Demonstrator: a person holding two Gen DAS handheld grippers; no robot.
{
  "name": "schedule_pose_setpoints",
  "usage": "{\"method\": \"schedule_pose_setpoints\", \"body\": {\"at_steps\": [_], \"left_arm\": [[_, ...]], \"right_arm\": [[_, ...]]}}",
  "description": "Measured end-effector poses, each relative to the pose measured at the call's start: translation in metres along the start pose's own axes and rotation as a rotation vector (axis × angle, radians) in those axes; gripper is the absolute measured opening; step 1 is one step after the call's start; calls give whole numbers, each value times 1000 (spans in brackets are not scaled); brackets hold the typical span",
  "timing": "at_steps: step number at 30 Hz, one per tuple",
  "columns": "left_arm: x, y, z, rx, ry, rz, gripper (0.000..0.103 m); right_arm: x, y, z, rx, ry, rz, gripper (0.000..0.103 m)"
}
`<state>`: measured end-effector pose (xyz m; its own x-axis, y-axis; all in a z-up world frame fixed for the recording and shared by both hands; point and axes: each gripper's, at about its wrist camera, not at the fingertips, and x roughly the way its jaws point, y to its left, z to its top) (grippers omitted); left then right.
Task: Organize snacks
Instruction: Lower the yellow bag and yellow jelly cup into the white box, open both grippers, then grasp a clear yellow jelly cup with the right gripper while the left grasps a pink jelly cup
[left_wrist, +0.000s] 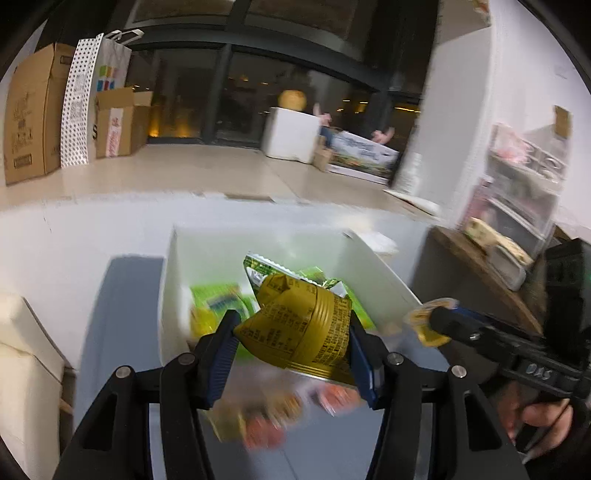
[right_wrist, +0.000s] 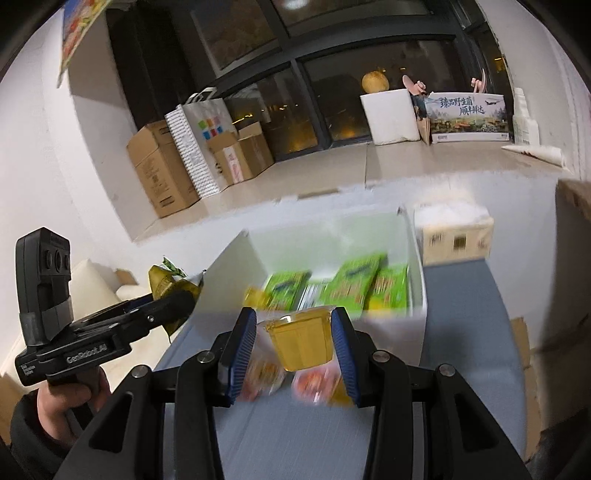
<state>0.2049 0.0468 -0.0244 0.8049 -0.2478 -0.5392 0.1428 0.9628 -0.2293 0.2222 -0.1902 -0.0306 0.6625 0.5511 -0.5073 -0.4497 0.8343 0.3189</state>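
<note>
Left tool (left_wrist: 293, 345): clamped on crumpled yellow packet (left_wrist: 299, 325), black print.
Right tool (right_wrist: 293, 345): clamped on clear-lidded yellow cup (right_wrist: 301, 343).
Bin (right_wrist: 236, 258): white, holds green packets (right_wrist: 354, 282).

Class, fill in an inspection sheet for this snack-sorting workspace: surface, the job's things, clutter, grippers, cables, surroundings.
Surface: grey table top, blurred.
Job's things: white bin holding green packets; yellow snack bag; yellow jelly cup; loose orange snacks on the table, blurred.
Clutter: tissue pack beside the bin.
Grippers: left gripper shut on the bag; right gripper shut on the cup.
Cables: nothing seen.
Surroundings: cardboard boxes, paper bag, white foam box, dark windows.
</note>
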Motion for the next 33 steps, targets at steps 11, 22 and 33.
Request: {"method": "schedule_pose_setpoints", "body": {"at_steps": [11,22,33], "left_arm": [[57,14,5,45,116,123,103],[33,8,4,60,97,148,103],[-21,-7,-22,55,45,104,103]], "right_arm": [[52,-25,38,22,48,-88,103],[38,-21,35,21,40,-94,103],[3,12,15,-69,13,-113,103]]}}
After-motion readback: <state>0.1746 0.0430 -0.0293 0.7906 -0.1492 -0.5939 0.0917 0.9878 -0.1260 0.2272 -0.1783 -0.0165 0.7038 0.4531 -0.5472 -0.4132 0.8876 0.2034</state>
